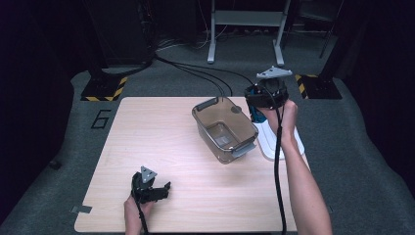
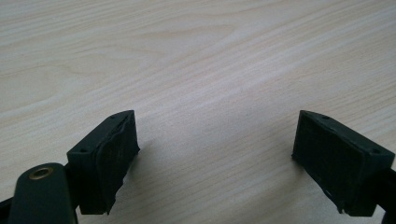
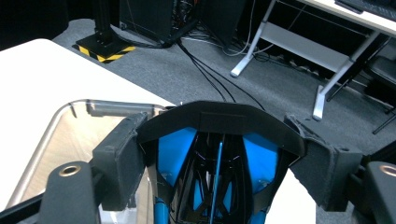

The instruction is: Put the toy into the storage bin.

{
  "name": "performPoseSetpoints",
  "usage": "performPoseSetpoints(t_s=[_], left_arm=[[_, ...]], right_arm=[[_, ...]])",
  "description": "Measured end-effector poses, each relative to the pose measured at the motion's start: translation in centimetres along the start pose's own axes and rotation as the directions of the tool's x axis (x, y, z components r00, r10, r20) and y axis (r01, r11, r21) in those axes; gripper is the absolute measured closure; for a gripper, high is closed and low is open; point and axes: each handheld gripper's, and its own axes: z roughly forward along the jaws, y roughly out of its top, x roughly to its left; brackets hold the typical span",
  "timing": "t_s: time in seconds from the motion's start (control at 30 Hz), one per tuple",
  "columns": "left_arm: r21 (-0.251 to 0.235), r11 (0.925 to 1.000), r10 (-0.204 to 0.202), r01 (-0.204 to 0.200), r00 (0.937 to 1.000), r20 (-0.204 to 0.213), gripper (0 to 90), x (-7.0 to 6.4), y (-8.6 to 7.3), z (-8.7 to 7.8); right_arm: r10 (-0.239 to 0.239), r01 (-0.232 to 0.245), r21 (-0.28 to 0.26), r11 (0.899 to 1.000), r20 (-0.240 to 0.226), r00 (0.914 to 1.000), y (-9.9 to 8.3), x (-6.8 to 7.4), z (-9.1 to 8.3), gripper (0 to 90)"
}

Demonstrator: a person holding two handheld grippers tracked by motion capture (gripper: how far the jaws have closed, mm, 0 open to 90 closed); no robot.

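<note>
My right gripper (image 1: 256,110) is raised over the right end of a clear smoky plastic bin (image 1: 243,145), shut on a blue and black object (image 1: 258,116). In the right gripper view the jaws of that gripper (image 3: 219,151) press on both sides of the blue and black object (image 3: 173,154), and the bin's rim (image 3: 70,105) lies below at the left. My left gripper (image 1: 164,189) rests low near the table's front left, open and holding nothing. The left gripper view has its pads (image 2: 112,158) wide apart over bare wood (image 2: 210,70).
A white lid (image 1: 274,145) lies flat on the table just right of the bin. The light wooden table (image 1: 147,132) stands on grey carpet. Cables (image 1: 205,73), a metal frame's legs (image 1: 211,46) and yellow-black striped bases (image 1: 103,90) are on the floor behind.
</note>
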Motion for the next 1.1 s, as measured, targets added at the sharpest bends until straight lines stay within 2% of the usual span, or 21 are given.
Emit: performPoseSetpoints(t_s=[0.2, 0.47, 0.83, 0.87, 1.0, 1.03, 1.1], left_arm=[[-0.001, 1.0, -0.001, 0.001, 1.0, 0.0, 13.8, 0.0, 0.0, 0.0], [0.0, 1.0, 0.0, 0.0, 1.0, 0.0, 13.8, 0.0, 0.0, 0.0], [0.001, 1.0, 0.001, -0.001, 1.0, 0.0, 13.8, 0.0, 0.0, 0.0], [0.0, 1.0, 0.0, 0.0, 1.0, 0.0, 13.8, 0.0, 0.0, 0.0], [0.0, 1.0, 0.0, 0.0, 1.0, 0.0, 13.8, 0.0, 0.0, 0.0], [0.0, 1.0, 0.0, 0.0, 1.0, 0.0, 13.8, 0.0, 0.0, 0.0], [0.0, 1.0, 0.0, 0.0, 1.0, 0.001, 13.8, 0.0, 0.0, 0.0]], right_arm=[[-0.005, 0.004, -0.009, 1.0, -0.033, 0.9994, 0.5, 1.1, 0.3, 23.9], [0.014, -0.015, -0.018, 1.0, -0.085, 0.9963, 0.8, 2.2, 0.7, 23.8], [0.028, -0.03, -0.007, 1.0, -0.15, 0.9883, 0.3, 3.2, 1.8, 23.8], [0.045, -0.046, -0.003, 0.999, -0.155, 0.9869, 0.2, 3.4, 1.9, 23.8], [0.035, -0.035, 0.007, 0.999, -0.161, 0.9863, -0.3, 3.6, 2.3, 23.8], [0.055, -0.054, 0.013, 0.998, -0.163, 0.985, -0.4, 3.7, 2.4, 23.8], [0.055, -0.053, 0.016, 0.998, -0.177, 0.9827, -0.7, 3.8, 2.6, 23.8]])
